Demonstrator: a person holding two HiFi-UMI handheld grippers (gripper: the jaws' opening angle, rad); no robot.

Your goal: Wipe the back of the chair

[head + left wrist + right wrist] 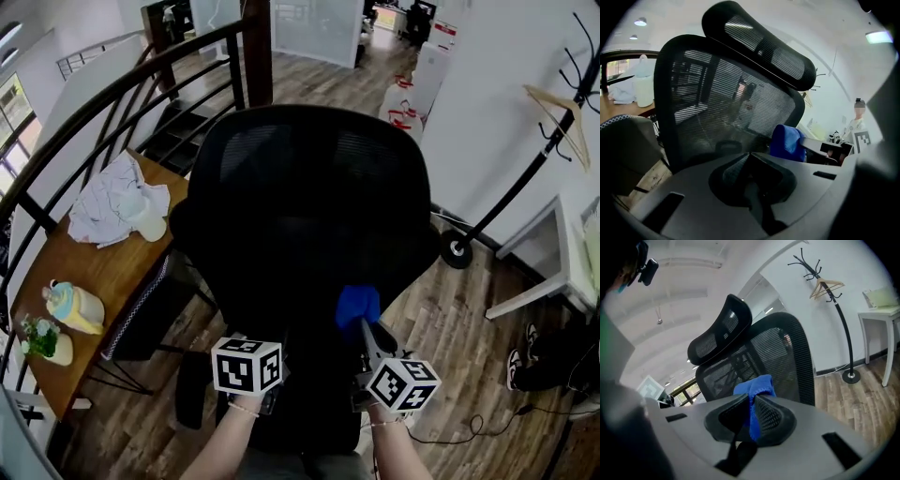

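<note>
A black mesh office chair (309, 216) with a headrest (759, 44) stands in front of me, its back turned toward me. My right gripper (364, 325) is shut on a blue cloth (357, 305), holding it against the lower part of the chair back (776, 359). The cloth (754, 390) bunches out between the jaws. From the left gripper view, the same cloth (786, 140) shows to the right. My left gripper (272, 380) hangs low beside the chair's lower back, jaws closed together with nothing between them (747, 157).
A wooden table (103, 272) at left carries a crumpled white cloth (117, 202), a bottle (75, 307) and a small plant (42, 339). A black curved railing (112, 103) runs behind. A coat stand (525, 178) and a white table (553, 262) are at right.
</note>
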